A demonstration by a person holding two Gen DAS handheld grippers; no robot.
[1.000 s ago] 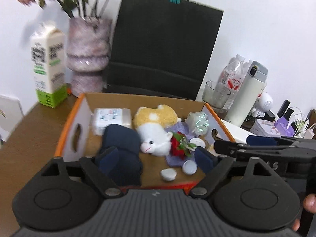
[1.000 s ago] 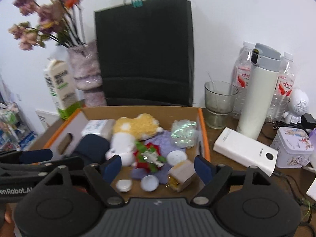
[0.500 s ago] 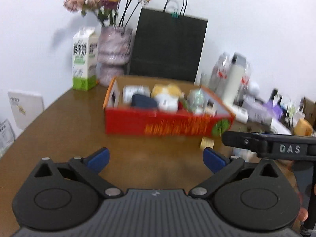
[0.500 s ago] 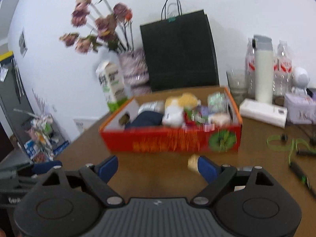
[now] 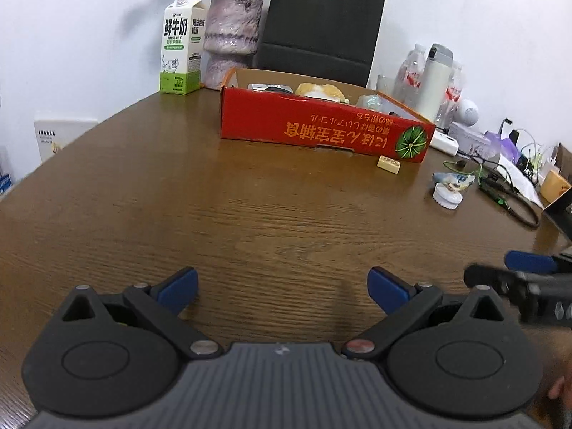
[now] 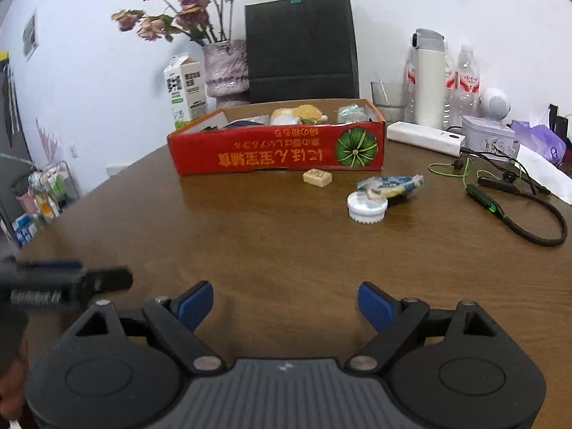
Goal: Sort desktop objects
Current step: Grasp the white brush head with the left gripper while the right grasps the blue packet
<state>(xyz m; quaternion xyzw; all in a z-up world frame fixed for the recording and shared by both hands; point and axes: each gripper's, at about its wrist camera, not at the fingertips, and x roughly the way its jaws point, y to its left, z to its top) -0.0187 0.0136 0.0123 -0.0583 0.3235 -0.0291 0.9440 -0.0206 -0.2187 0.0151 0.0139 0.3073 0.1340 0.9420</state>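
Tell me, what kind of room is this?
Probably a home or office desk: a brown wooden table crowded with a milk carton, a white thermos bottle and a black-and-green charging cable.

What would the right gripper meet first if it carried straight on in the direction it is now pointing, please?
Probably bare table top: the open right gripper tilts downward, with nothing between its fingers. Farther along that line sits the small tan block, though depth is uncertain.

A glossy wood-grain table [image 6: 286, 243] bears a printed red cardboard box [image 6: 279, 150] and a matt black paper bag [image 6: 300, 43].
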